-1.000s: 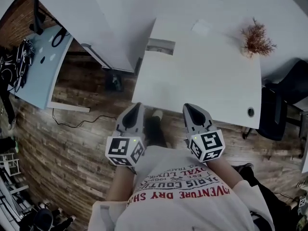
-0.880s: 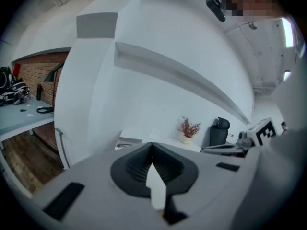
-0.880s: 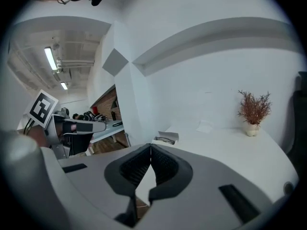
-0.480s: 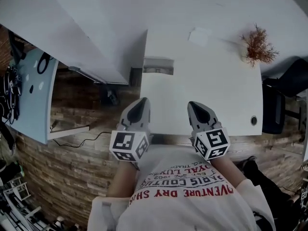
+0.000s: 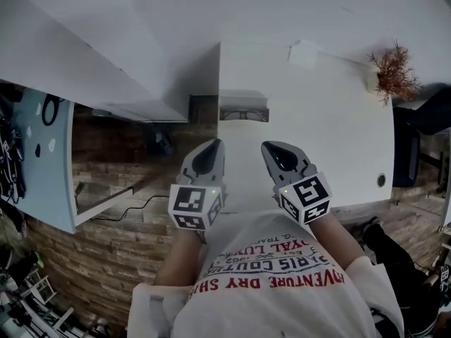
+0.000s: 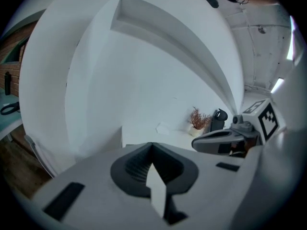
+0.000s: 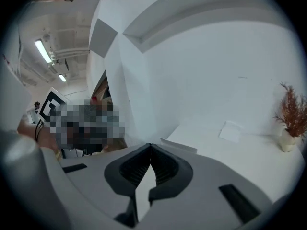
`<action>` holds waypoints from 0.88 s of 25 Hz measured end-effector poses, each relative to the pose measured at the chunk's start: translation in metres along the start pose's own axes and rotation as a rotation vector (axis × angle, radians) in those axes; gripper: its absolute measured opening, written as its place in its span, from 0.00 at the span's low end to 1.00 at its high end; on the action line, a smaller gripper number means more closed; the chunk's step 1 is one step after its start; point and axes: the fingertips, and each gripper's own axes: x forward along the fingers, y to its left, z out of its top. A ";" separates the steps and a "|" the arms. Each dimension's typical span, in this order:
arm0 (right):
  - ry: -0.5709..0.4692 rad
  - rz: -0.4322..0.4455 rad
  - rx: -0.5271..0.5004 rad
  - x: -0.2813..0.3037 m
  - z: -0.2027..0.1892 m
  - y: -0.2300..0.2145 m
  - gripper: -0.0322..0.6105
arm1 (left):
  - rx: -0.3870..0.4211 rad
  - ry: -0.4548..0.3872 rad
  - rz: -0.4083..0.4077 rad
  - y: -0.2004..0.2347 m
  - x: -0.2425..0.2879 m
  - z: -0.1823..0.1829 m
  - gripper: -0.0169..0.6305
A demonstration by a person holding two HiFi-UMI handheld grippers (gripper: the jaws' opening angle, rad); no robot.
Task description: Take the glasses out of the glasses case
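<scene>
Dried plant (image 5: 393, 72) and paper slip (image 5: 304, 53) far on surface (image 5: 331, 132). Glasses case (image 5: 243, 99) lies crosswise, open, glasses (image 5: 243, 115) inside. Left tool (image 5: 211, 146) and right tool (image 5: 272, 151) pressed together, empty.

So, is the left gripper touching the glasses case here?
Apart. The head view shows a strip of bare white table between the left gripper and the open glasses case. The left gripper view shows its jaws together on nothing.

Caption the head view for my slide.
Shut, the left gripper and right gripper hover by the table's near edge, short of the glasses case.
</scene>
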 end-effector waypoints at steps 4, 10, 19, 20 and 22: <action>0.075 0.011 0.007 0.023 -0.009 -0.009 0.07 | -0.025 0.051 -0.003 0.010 0.015 -0.013 0.03; 0.176 0.063 -0.047 0.059 -0.019 -0.031 0.07 | -0.056 0.093 0.012 0.019 0.039 -0.028 0.03; 0.307 0.089 -0.139 0.104 -0.042 -0.062 0.19 | -0.060 0.128 0.037 0.029 0.062 -0.045 0.03; 0.324 0.100 -0.137 0.108 -0.044 -0.062 0.19 | -0.057 0.131 0.038 0.030 0.064 -0.046 0.03; 0.368 0.133 -0.150 0.118 -0.047 -0.062 0.22 | -0.060 0.136 0.040 0.031 0.067 -0.048 0.03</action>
